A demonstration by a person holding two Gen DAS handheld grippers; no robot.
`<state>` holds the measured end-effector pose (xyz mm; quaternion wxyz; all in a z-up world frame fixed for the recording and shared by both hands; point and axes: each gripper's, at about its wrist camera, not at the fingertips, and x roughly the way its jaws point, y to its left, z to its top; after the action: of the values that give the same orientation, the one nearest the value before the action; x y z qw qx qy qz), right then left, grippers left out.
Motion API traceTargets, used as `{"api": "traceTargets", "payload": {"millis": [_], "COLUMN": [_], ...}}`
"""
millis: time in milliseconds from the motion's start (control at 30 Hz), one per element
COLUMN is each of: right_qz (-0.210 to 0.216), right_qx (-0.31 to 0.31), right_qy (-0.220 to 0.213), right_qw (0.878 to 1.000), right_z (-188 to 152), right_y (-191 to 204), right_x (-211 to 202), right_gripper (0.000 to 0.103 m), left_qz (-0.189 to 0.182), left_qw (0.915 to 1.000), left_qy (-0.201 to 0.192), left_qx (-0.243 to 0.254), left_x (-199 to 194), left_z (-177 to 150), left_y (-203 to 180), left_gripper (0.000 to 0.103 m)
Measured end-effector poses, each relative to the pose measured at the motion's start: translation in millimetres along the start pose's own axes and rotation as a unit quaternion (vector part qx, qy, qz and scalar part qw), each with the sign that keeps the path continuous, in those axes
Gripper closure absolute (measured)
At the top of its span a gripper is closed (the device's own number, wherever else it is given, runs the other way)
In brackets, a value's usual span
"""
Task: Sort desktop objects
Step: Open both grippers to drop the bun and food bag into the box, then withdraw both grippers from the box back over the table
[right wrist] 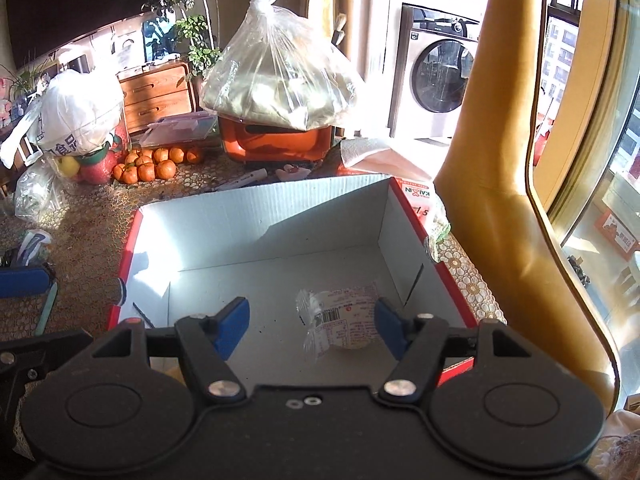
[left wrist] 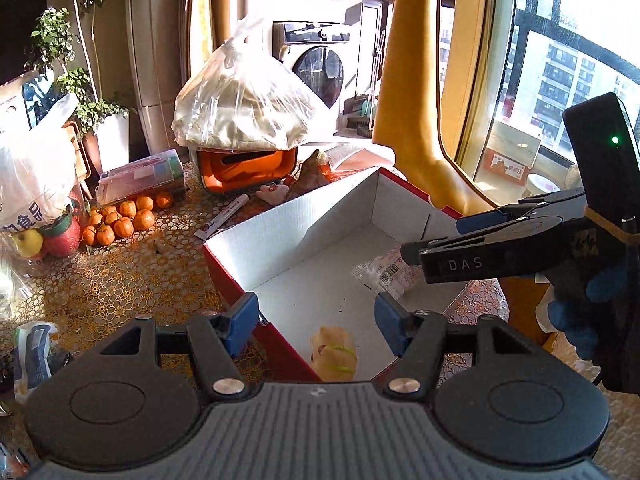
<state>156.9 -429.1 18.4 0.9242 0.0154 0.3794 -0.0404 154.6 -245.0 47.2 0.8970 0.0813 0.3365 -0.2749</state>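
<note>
A cardboard box (left wrist: 300, 216), red outside and white inside, stands open on the lace-patterned table. On its floor lie a clear wrapped snack packet (right wrist: 344, 320) with a barcode and a small yellowish item with a green band (left wrist: 334, 354). My left gripper (left wrist: 315, 322) hovers open over the box's near corner, above the yellowish item, with nothing between its blue pads. My right gripper (right wrist: 311, 324) hangs open over the packet (left wrist: 386, 272) without touching it. In the left wrist view the right gripper (left wrist: 432, 236) comes in from the right, held by a blue-gloved hand (left wrist: 576, 320).
Behind the box are an orange container (left wrist: 248, 172) under a tied plastic bag (left wrist: 244, 108), several oranges (left wrist: 124, 218), apples (left wrist: 60, 240), a clear plastic case (left wrist: 140, 176) and a white tube (left wrist: 224, 216). A yellow chair back (right wrist: 500, 184) stands right of the box.
</note>
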Motion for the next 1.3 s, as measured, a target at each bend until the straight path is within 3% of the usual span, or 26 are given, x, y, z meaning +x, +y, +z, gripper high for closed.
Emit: {"api": "traceTargets", "payload": {"millis": [467,967,1300], "right_qz": [0.019,0.054,0.087], "right_qx": [-0.02,-0.037,-0.05], "right_qy": [-0.097,-0.123,-0.147], "right_qw": [0.995,0.99,0.984], "right_z": [-6.9,-27.0,-43.8], "right_y": [48.0,112.2,160.4], "right_x": [-50.0,-71.9,-72.1], "right_gripper": [0.026,0.022,0.021], "left_qz": [0.026,0.074,0.121], "left_qw": [0.9987,0.9927,0.9852], "left_qy": [-0.033,-0.055,-0.07], "left_qx": [-0.027,-0.078,-0.099], "left_x": [-49.1,-100.4,-125.8], "left_z": [-30.4,-79.5,-117.4], "left_y": [27.4,73.5,110.2], "left_gripper": [0.04,0.028,0.026]}}
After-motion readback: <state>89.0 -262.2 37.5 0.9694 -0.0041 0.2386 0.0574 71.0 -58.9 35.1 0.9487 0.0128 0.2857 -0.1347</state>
